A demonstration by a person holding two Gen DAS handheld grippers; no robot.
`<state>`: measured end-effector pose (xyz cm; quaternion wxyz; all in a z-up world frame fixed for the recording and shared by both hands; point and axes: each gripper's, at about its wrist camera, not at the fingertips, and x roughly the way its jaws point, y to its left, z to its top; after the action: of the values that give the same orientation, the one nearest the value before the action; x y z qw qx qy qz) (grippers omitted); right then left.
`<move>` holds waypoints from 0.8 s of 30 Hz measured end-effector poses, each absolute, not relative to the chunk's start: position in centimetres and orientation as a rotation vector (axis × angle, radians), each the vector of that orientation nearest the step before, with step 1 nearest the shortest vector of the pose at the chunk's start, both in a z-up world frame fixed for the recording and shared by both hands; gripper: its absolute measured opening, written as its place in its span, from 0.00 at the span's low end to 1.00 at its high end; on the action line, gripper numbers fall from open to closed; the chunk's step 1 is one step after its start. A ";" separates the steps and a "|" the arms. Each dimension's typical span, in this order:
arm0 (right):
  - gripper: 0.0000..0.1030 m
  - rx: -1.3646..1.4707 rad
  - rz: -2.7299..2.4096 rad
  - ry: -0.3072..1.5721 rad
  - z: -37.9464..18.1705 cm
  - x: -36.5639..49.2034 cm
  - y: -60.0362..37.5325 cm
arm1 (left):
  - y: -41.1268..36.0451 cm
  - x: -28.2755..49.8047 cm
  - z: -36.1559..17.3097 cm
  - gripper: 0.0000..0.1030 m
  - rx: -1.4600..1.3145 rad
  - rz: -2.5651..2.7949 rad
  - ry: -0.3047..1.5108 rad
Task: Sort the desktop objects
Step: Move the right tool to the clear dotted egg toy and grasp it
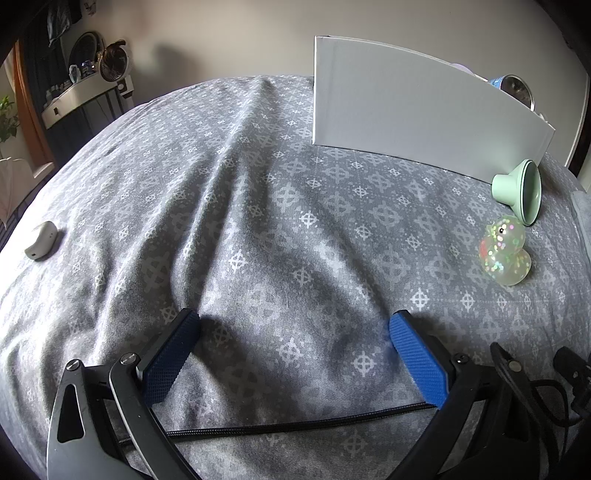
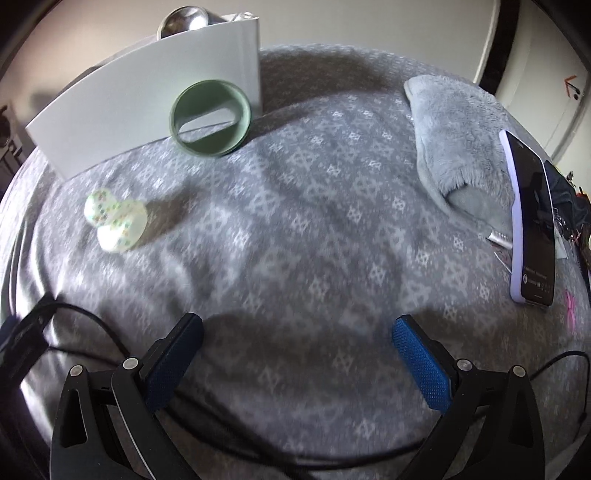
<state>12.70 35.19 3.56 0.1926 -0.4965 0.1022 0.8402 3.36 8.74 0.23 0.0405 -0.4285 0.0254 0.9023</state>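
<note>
- left gripper low over the grey patterned bedspread, blue-padded fingers spread wide apart, nothing between them but cloth
- right gripper same deal over the same bedspread, fingers wide apart and holding nothing, view a bit blurry
- white box standing upright at the far side of the bedspread, seen again in the right wrist view at upper left
- pale green funnel-shaped cup tipped on its side just beside the box's near corner; in the right wrist view wide mouth facing the camera, an oval slot through its base, leaning against or right in front of the box, can't tell which
- glittery see-through toy duck near the cup, a little closer to the left gripper, well right of it; in the right wrist view sitting at left, apart from the cup
- small white earbud case way off at the left edge, well apart from everything else
- fluffy grey blanket bunched up at the right, with a phone in a lilac case lying along its right edge, screen up
- black braided cable running across the bedspread under the left gripper
- shiny metal bowl-like thing poking up behind the box, too little showing to say more
</note>
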 end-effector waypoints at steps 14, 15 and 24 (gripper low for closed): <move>1.00 -1.107 2.459 0.433 10.2 15.7 37.3 | 8.7 3.4 0.2 1.00 -1.312 2.764 0.078; 1.00 -1.113 2.475 0.429 10.4 15.3 37.3 | 8.7 3.4 0.2 1.00 -1.312 2.764 0.078; 0.97 -1.284 2.732 0.320 10.9 10.6 34.5 | 8.8 3.4 0.2 1.00 -1.312 2.764 0.078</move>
<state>10.62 34.49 10.85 0.0531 -0.4224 0.1054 0.8987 3.40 8.75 0.24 0.0406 -0.4284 0.0256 0.9023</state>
